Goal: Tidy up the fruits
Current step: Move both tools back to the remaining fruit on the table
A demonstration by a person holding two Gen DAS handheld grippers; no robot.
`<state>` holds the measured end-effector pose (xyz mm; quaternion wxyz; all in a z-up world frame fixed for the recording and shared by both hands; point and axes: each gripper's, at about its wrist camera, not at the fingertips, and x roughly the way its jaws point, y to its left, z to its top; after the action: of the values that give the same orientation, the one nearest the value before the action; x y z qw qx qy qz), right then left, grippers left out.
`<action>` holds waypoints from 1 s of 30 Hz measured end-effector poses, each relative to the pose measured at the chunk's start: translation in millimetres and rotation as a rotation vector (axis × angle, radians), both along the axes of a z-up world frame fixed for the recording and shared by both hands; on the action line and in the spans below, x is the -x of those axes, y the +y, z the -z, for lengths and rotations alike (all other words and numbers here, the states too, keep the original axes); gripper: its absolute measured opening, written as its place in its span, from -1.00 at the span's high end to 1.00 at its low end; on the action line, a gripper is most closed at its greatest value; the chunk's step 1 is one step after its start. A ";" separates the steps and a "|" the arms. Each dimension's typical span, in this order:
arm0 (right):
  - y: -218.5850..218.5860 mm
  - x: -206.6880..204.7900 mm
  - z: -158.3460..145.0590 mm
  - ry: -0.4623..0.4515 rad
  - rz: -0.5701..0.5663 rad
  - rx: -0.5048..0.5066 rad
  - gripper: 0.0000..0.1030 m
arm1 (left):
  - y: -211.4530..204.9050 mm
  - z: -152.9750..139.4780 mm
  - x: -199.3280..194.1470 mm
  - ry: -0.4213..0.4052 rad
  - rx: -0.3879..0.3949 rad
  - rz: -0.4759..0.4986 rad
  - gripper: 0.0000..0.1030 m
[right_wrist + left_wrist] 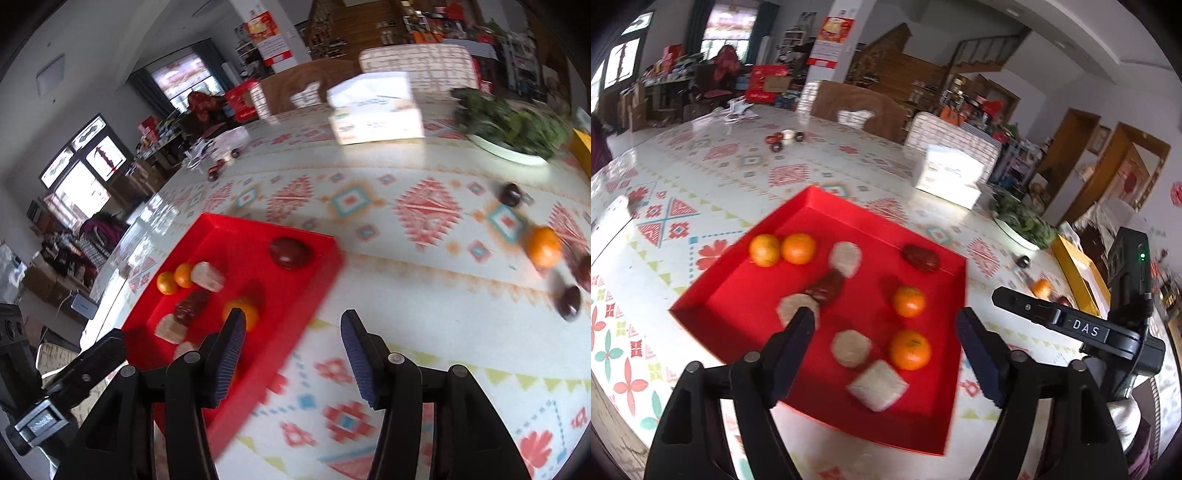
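A red tray (738,295) lies on the patterned tablecloth. It holds several oranges (910,349), several pale wrapped cakes (850,348) and two dark red fruits (921,257). My left gripper (884,317) hovers open over the tray's near half, with nothing between its fingers. My right gripper (292,315) is open and empty above the tray's (229,236) right edge and the bare cloth. Out on the cloth to the right lie a loose orange (543,246) and three dark plum-like fruits (511,194), well beyond the right gripper.
A white tissue box (375,110) and a plate of leafy greens (509,129) stand toward the table's far side. A yellow box (1078,273) sits at the right edge. Small dark items (785,138) lie at the far end. Chairs stand behind the table.
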<state>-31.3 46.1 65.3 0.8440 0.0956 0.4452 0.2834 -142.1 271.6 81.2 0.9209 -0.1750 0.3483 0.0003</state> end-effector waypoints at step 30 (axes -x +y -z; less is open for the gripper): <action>-237.4 -54.8 21.7 0.013 0.428 0.052 -0.21 | -136.0 -17.7 -80.0 0.046 -0.041 0.284 -0.61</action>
<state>23.6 -191.3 43.7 0.8841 0.1682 0.4275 0.0854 -62.1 135.6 98.9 0.9067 -0.1051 0.3907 -0.1191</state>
